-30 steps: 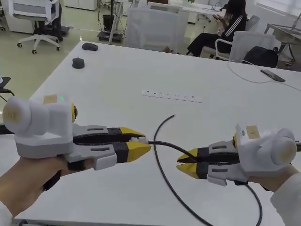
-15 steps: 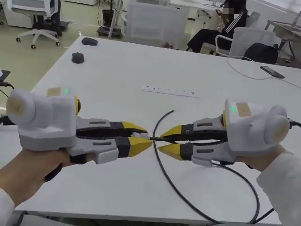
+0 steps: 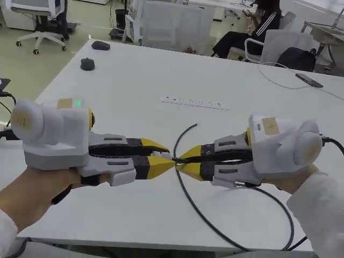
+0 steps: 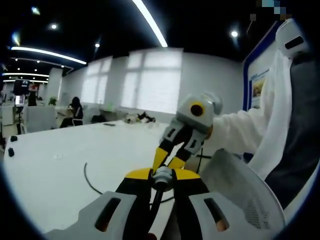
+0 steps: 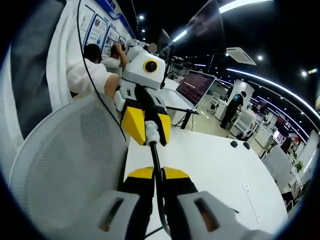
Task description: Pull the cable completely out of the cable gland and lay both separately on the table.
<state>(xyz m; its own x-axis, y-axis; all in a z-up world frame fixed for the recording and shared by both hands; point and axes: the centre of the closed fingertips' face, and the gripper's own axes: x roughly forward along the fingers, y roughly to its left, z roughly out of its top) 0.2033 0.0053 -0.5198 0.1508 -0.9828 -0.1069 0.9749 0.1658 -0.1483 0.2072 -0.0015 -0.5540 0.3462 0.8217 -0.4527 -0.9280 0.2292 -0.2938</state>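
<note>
Over the white bench [image 3: 134,70], mid-frame, the left gripper [image 3: 167,160] pinches the white cable gland [image 3: 159,155]. The right gripper [image 3: 178,163] clamps the black cable [image 5: 154,159] just beside it. Next, I'd judge: pull straight apart.

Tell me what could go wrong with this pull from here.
1. The right gripper clamps the thin black cable right beside the cable gland. The cable may slip through the jaws instead of coming out.
2. The left gripper holds the small gland only at its jaw tips, so a hard pull could twist it loose.
3. The cable's slack loops across the table toward the near edge, where it might snag.
</note>
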